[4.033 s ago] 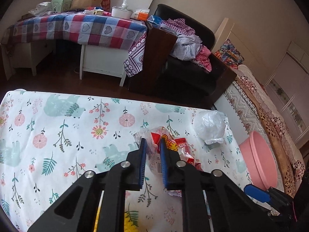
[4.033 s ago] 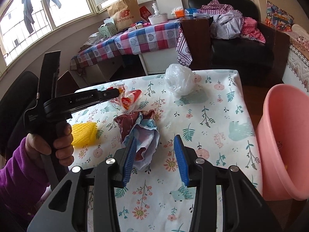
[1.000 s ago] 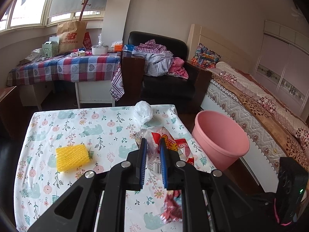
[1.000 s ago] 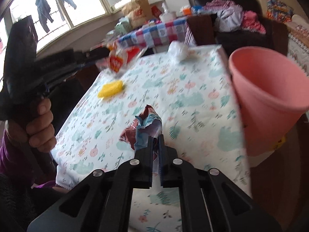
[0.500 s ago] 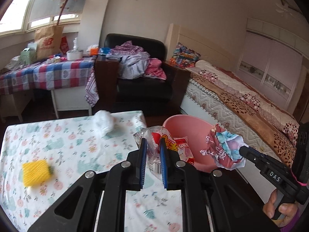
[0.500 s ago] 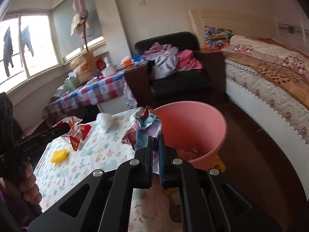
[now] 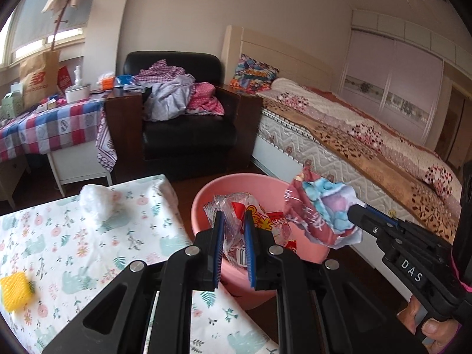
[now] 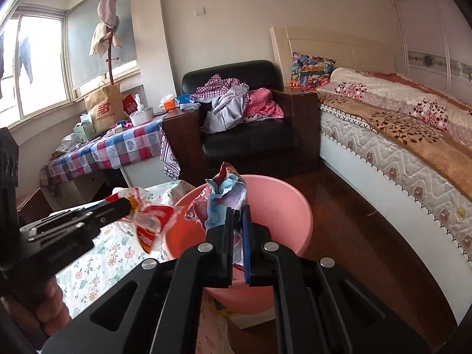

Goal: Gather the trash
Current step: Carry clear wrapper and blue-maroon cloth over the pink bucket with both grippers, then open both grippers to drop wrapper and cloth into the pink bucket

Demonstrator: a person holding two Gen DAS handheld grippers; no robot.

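Both grippers are bunched up over the pink bucket [image 7: 206, 203], which sits on the dark floor at centre frame, squeezed between the floral table's [image 7: 88, 250] right edge and the bed [image 7: 354, 147] on the right. Only a narrow strip of bare floor shows between bucket and bed. The left gripper [image 7: 233, 247] is clenched on a clear-and-red snack wrapper [image 7: 236, 206], which sticks up from the fingers over the bucket's mouth. The right gripper [image 8: 237, 236] is clamped tight on a crumpled maroon-and-blue wrapper [image 8: 221, 194], long axis roughly upright, above the near rim. A white plastic wad [image 7: 94, 200] and yellow sponge [image 7: 14, 292] sit on the table at left.
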